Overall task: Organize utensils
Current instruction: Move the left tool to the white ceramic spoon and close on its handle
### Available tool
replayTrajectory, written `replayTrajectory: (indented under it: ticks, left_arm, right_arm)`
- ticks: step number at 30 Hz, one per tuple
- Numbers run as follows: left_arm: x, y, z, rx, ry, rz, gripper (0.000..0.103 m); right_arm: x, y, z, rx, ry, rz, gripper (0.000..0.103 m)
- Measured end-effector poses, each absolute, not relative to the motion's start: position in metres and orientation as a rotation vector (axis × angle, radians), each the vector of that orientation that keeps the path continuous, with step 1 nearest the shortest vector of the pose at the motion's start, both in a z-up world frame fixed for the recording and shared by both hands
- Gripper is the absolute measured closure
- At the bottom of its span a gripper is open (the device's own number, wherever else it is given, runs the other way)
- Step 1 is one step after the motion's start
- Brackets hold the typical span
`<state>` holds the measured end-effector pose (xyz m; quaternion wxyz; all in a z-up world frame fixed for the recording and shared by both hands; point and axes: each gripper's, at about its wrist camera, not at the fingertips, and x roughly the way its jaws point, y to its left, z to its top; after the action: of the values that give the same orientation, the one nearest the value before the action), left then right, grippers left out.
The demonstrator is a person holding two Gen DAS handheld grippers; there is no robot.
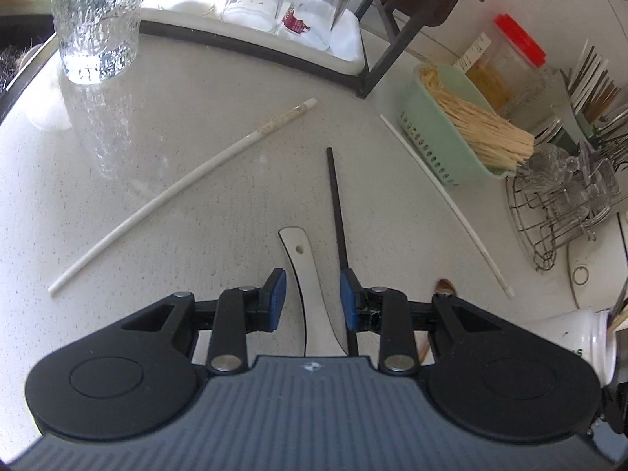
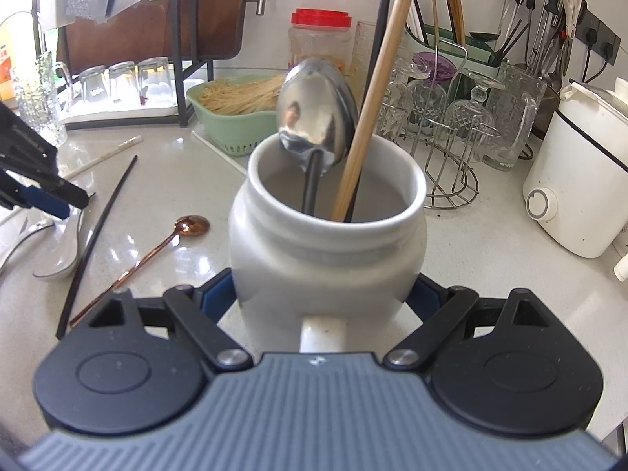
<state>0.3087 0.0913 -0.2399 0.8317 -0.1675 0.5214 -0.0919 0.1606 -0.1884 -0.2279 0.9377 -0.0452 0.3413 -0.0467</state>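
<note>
Utensils scattered on a pale speckled table (image 1: 204,212), partly gathered into a white glazed ceramic crock (image 2: 327,243) at centre of the right wrist view. Step in hand, by judgement: pick-up of the next loose piece.

Left tongs (image 1: 312,300): released, blue pads either side of a white ceramic soup spoon (image 1: 310,286) with a pierced, flat handle end toward 12 o'clock; no pad seen pressing on it. Black chopstick (image 1: 337,212), thin and matte, just beside the right pad, running to 12 o'clock. White chopstick (image 1: 172,192), glossy, patterned near its thick end, at 10 o'clock; second white chopstick (image 1: 443,200) at 2 o'clock, beside a mint-green perforated plastic basket (image 1: 431,145) of pale sticks.

Right tongs (image 2: 327,294): clenched wide on the rounded body of the crock, steadying it. Inside, upright: a polished steel spoon (image 2: 318,114), bowl up, and a wooden chopstick (image 2: 376,90). Copper-toned long spoon (image 2: 141,257) flat on the table at 9 o'clock of the crock.

Next move, probably: closure on the slick, curved spoon handle alone, clear of the black chopstick, then lift toward the crock mouth.
</note>
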Motion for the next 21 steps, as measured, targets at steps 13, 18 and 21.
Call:
replayTrajectory:
  ticks: [13, 18, 21]
  left_arm:
    - [0.319, 0.063, -0.241, -0.210, 1.091, -0.104, 0.070]
    - [0.317, 0.060, -0.241, -0.220, 1.113, -0.070, 0.070]
    - [0.315, 0.063, -0.241, -0.261, 1.121, -0.056, 0.077]
  right_arm:
    - [0.159, -0.189, -0.229, -0.099, 0.687, -0.091, 0.011]
    - [0.158, -0.190, -0.230, -0.100, 0.682, -0.085, 0.011]
    - [0.158, -0.190, -0.230, -0.101, 0.679, -0.081, 0.011]
